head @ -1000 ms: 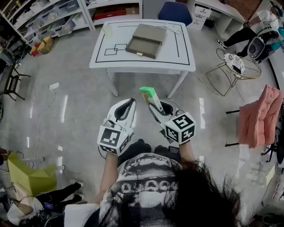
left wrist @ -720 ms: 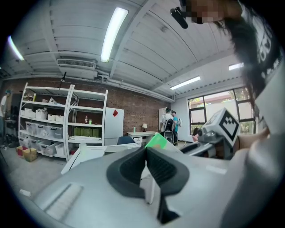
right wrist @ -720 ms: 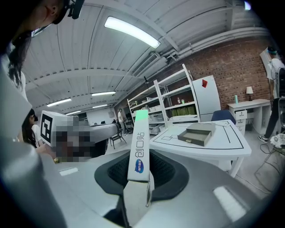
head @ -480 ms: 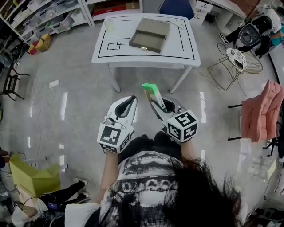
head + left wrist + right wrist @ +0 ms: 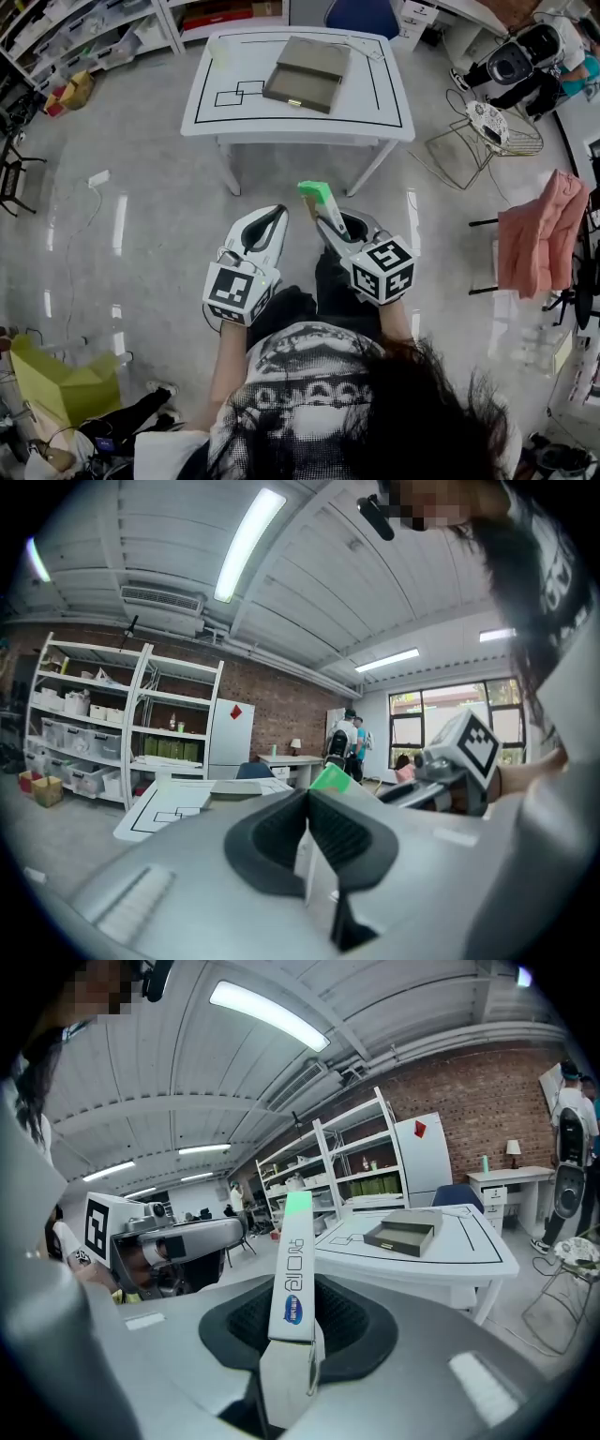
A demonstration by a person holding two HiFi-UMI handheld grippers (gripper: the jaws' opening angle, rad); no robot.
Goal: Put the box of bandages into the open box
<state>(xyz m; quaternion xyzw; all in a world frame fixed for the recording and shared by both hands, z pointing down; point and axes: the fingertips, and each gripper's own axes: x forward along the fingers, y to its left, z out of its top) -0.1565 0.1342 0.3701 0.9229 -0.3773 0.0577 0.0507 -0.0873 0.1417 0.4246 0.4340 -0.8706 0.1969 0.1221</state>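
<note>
Right gripper (image 5: 330,223) still clamps slim white green-ended bandage box (image 5: 317,195); left gripper (image 5: 270,220) closed, empty. Flat grey open box (image 5: 307,75) remains well apart; carry continues.

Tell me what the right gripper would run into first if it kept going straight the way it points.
Probably the front edge of the white table. The right gripper, shut on the box of bandages, aims toward it, with only floor between, though depth is uncertain.

1. Left gripper (image 5: 278,212), lower centre-left in the head view, points forward; its fingers (image 5: 267,841) are together, empty.
2. Right gripper (image 5: 328,223), just beside it, has its fingers (image 5: 352,1330) clamped on the box of bandages (image 5: 316,194).
3. Bare forearms (image 5: 230,361) stretch forward.
</note>
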